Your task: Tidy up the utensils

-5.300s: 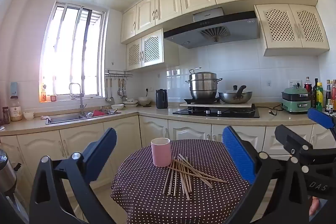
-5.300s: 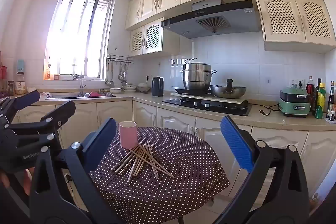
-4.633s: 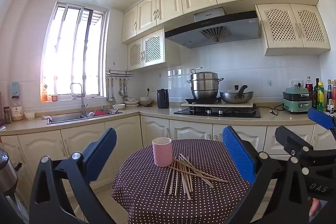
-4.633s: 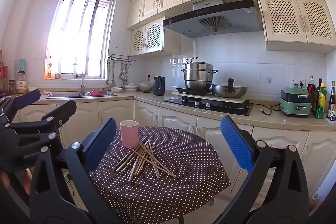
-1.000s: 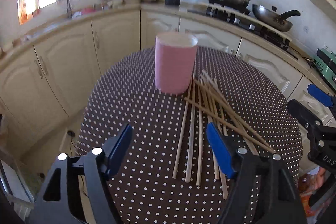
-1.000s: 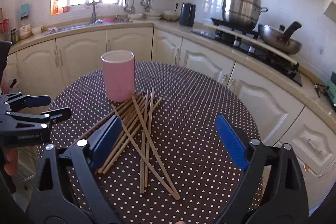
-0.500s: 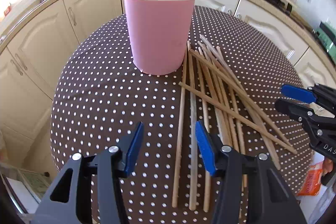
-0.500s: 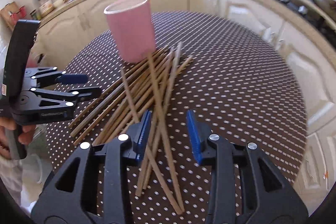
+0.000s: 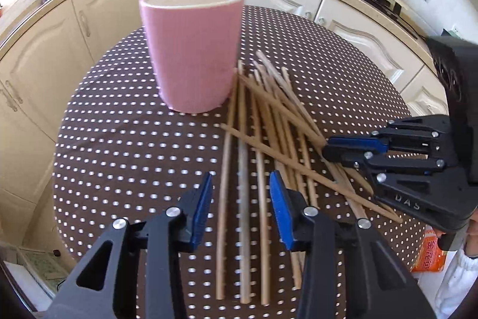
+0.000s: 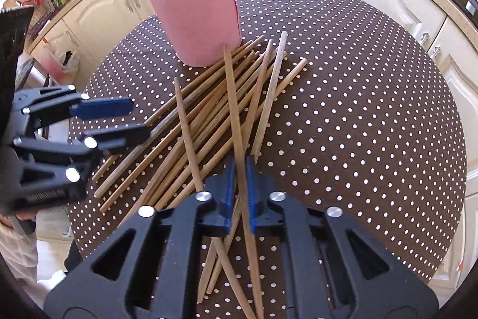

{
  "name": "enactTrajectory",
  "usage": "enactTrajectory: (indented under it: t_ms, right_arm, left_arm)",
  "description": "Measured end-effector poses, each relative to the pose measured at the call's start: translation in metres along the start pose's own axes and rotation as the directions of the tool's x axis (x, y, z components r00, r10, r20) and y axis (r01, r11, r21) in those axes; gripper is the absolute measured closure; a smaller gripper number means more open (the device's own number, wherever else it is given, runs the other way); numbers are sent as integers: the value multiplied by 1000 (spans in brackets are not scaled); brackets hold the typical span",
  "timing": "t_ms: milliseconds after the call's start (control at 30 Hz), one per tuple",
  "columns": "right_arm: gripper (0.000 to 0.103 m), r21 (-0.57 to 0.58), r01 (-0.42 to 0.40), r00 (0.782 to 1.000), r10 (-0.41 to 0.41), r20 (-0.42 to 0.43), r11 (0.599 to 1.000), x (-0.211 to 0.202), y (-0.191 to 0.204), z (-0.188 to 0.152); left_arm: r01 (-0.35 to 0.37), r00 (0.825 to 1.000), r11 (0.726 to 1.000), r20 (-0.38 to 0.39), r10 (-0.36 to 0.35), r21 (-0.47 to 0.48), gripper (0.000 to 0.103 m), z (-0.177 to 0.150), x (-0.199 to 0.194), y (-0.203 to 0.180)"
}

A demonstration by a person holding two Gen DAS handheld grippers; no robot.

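Round bench [image 9: 125, 139] with a dotted cloth, kitchen counters behind it. Pink cup [image 9: 192, 47] stands upright toward the far side, looks empty from here (inside mostly hidden). Chopsticks [image 9: 263, 139] lie loose in a fan on the cloth just right of the cup, far tips near its base, long axes running roughly from the cup back toward the person.

Right gripper [image 10: 240, 184]: fingers closed down on a single chopstick [image 10: 234, 97], which runs straight out between the pads along the pointing line, far tip almost at the cup's base.

Left gripper [image 9: 240, 211]: fingers about a third open and closing, straddling two or three sticks at the left edge of the fan, pads not touching them yet.

Key relation: right hand's stick already points at the cup, so I'd judge lift, tip upright, drop in. Left is nearer the cup but holds nothing.
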State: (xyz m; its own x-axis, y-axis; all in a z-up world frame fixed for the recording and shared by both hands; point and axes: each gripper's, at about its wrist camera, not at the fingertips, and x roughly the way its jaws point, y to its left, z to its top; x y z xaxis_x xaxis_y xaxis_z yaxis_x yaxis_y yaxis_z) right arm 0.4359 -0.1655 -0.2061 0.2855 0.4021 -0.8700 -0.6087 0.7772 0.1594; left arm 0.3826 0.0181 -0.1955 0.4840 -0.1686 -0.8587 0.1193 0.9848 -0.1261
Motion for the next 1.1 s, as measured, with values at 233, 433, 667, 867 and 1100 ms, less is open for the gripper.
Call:
enactTrajectory:
  t_ms: [233, 433, 667, 867, 1100]
  right_arm:
    - [96, 22, 0, 1000, -1, 4, 1000, -11, -6, -11]
    - [96, 61, -21, 1000, 19, 23, 998, -27, -26, -29]
    - [96, 68, -27, 1000, 26, 16, 997, -27, -30, -33]
    - [96, 68, -32, 999, 31, 8, 997, -25, -26, -34]
    - [96, 73, -42, 999, 42, 1, 996, -20, -25, -29]
  left_arm:
    - [14, 999, 1000, -37, -13, 19, 64, 4, 17, -24]
    - [11, 999, 1000, -49, -11, 2, 64, 13, 27, -34]
    - [10, 997, 993, -79, -19, -122, 64, 30, 40, -33]
    - [-10, 998, 982, -70, -3, -187, 64, 43, 43, -30]
    - [-36, 998, 974, -55, 24, -224, 64, 61, 52, -29]
